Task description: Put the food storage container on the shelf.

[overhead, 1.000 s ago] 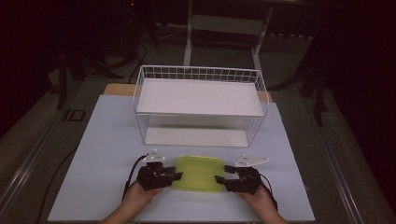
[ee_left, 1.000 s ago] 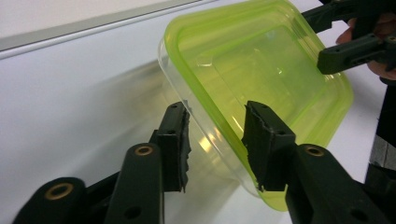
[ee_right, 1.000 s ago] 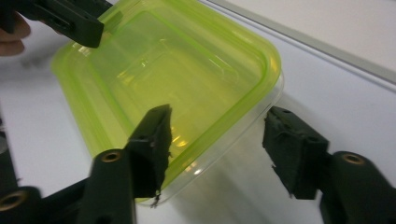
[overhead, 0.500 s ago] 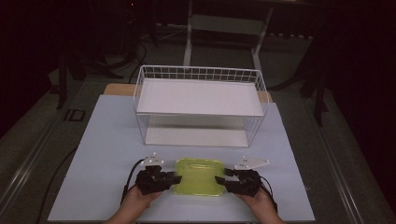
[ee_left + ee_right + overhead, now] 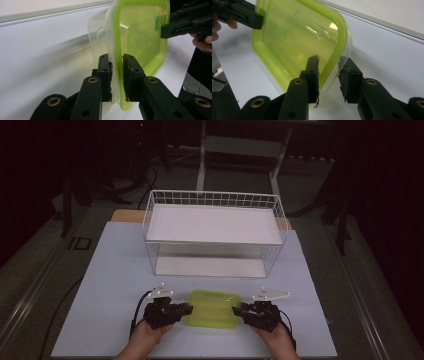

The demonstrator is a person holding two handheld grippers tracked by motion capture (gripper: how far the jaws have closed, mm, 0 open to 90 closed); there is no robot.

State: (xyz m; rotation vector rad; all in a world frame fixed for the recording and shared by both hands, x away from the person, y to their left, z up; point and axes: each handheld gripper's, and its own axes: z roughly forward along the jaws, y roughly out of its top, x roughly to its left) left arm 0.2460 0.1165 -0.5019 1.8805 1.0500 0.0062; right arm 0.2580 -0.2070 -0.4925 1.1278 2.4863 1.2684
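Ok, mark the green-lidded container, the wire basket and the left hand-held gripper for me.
green-lidded container (image 5: 212, 307): high view, middle of its lid.
wire basket (image 5: 215, 199): high view, far rim.
left hand-held gripper (image 5: 116, 65): left gripper view, midway between its fingertips at the container's rim.

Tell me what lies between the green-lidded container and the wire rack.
Nothing: in the high view, the stretch of white table between the container and the wire rack is bare.

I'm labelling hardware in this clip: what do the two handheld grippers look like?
Both the left gripper and the right gripper are black, each with two flat jaw arms bearing brass-ringed holes. A pale three-cornered plate sits on top of each, and a black cable trails back from each. No sleeves are visible.
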